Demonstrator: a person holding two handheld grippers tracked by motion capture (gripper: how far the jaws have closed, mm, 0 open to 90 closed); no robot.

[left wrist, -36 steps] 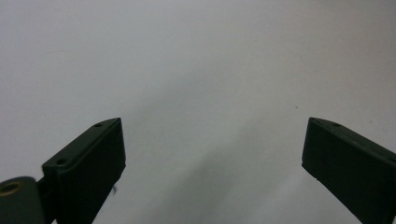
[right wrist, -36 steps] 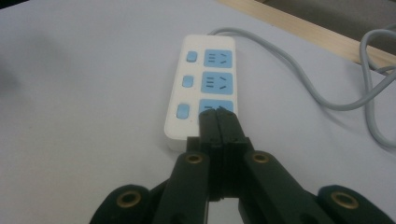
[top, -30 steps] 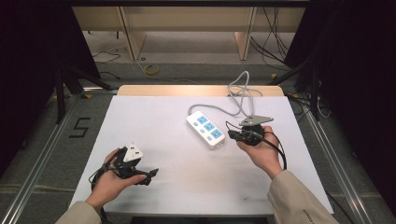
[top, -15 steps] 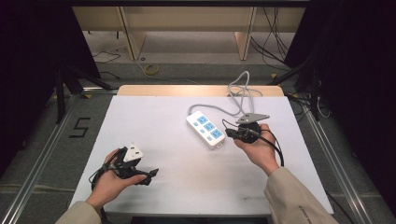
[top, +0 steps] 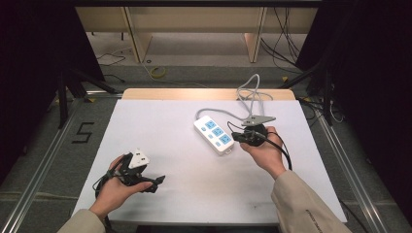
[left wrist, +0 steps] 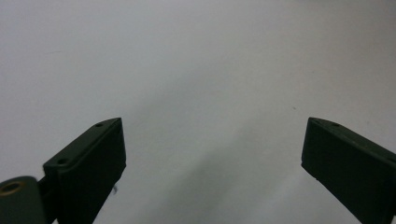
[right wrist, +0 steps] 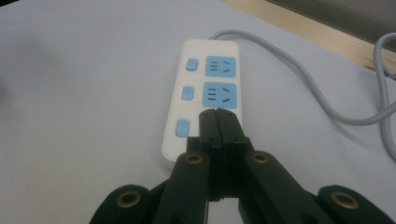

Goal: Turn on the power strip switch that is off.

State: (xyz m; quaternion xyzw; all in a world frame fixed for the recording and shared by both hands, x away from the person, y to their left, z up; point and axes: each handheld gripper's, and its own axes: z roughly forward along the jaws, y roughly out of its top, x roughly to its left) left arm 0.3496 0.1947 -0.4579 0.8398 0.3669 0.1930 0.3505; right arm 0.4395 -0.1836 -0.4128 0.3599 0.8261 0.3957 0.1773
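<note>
Here the power strip [right wrist: 201, 98] lies mid-bench [top: 160, 121], the right gripper [right wrist: 218, 116] clenched empty over its nearest socket. The left gripper [left wrist: 212, 154] rests released, well apart. Pressing down off-centre could skid the strip sideways.

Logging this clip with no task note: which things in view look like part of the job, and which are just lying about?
Likely in the job:
power strip with its grey cable
right gripper, shut, over the strip's near socket
left gripper, open, holding nothing

Lying about:
yellow coil on the floor
loose cables beyond the table
</note>
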